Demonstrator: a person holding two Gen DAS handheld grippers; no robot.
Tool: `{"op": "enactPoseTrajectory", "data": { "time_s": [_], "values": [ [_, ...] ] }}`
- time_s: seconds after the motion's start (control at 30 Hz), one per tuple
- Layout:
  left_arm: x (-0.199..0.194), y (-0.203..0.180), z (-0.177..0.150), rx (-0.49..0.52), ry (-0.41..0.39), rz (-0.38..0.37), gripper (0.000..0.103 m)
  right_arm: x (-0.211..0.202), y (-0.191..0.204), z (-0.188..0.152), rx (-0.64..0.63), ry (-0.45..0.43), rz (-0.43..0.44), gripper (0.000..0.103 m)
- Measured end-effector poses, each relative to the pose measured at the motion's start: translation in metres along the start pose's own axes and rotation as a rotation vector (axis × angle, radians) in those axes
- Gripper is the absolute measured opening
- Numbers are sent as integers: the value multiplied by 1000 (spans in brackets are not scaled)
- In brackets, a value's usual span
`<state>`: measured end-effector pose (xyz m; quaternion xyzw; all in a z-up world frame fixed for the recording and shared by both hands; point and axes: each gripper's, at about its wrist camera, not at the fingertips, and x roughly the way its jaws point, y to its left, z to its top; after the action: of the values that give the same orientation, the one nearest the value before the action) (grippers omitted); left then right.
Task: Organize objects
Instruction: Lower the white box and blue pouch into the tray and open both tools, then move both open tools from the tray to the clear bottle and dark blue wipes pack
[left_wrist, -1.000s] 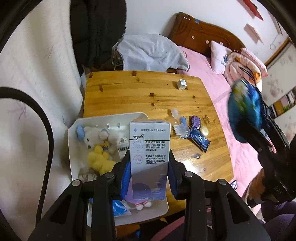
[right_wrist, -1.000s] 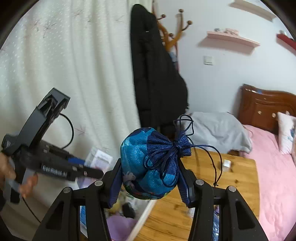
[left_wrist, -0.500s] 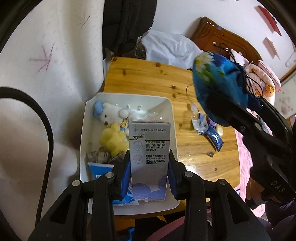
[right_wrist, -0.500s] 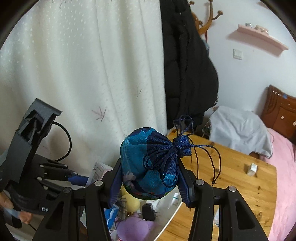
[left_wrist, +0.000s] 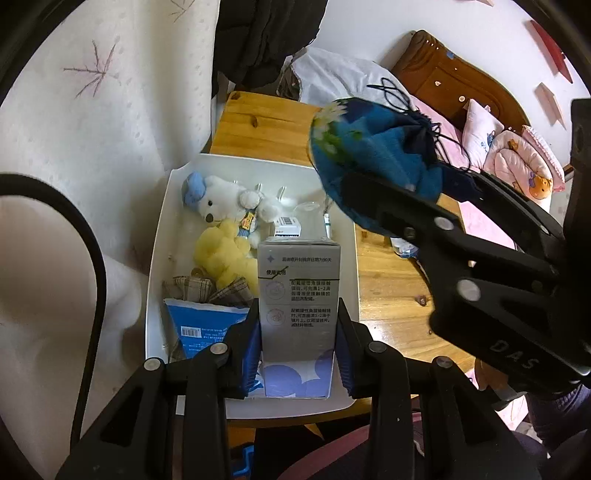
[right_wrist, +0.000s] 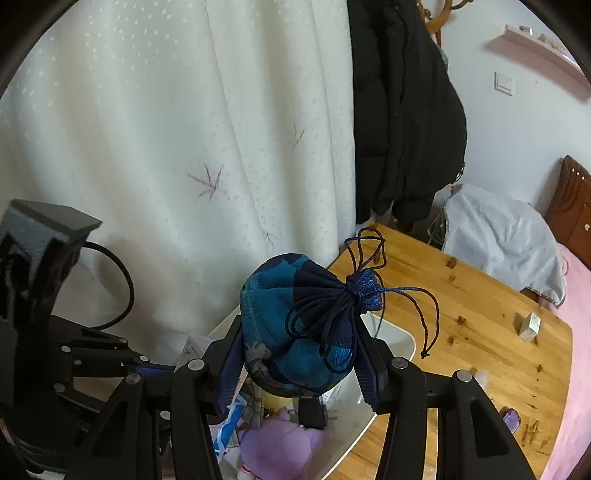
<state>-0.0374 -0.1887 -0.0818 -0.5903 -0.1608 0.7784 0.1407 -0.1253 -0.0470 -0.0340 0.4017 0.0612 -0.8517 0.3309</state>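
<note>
Over the white tray: both grippers held above it, each loaded.
Left gripper (left_wrist: 298, 343): clenched on a grey carton (left_wrist: 297, 291), upright, printed panel facing the camera, blue pads pressed to its two sides; carton's lower end sits over the tray's near end.
Right gripper (right_wrist: 298, 373): clenched on a blue drawstring pouch (right_wrist: 295, 332), cords knotted and dangling loose; in the left wrist view the pouch (left_wrist: 373, 162) hangs over the tray's far right corner.
White tray (left_wrist: 159, 258): on the wooden table (right_wrist: 480, 325), at the table edge nearest the curtain.
Tray contents: white plush bear (left_wrist: 221, 199) at the far end, yellow plush (left_wrist: 225, 254) touching it on the near side, plaid cloth (left_wrist: 207, 290) and a blue packet (left_wrist: 201, 325) nearer the carton; a purple plush (right_wrist: 284, 443) and a black plug (right_wrist: 312, 411) show under the pouch in the right wrist view.
Beyond the tray: small box (right_wrist: 530, 325) standing alone toward the table's far side, well apart from the tray.
Curtain (right_wrist: 166, 147): white, just beside the tray.
</note>
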Motion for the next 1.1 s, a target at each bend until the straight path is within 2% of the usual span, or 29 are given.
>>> {"op": "enactPoseTrajectory", "data": {
  "time_s": [0.47,0.57,0.6,0.67,0.87,1.1],
  "values": [
    [5,-8,-9,-11,13,10,38,18,0,-4,-8,74,20,58],
    [8,-10,-12,-23,21,20,44,20,-2,-7,8,96,68,61],
    [7,-10,-13,-27,23,26,48,19,-2,-8,8,95,76,64],
    [5,-10,-16,-33,22,39,63,15,-1,-9,5,84,75,68],
    [-5,-8,-18,-47,3,67,65,0,-3,-11,26,48,91,70],
    [-18,-11,-14,-39,-28,77,66,-29,-3,-11,22,-23,63,70]
  ]
}}
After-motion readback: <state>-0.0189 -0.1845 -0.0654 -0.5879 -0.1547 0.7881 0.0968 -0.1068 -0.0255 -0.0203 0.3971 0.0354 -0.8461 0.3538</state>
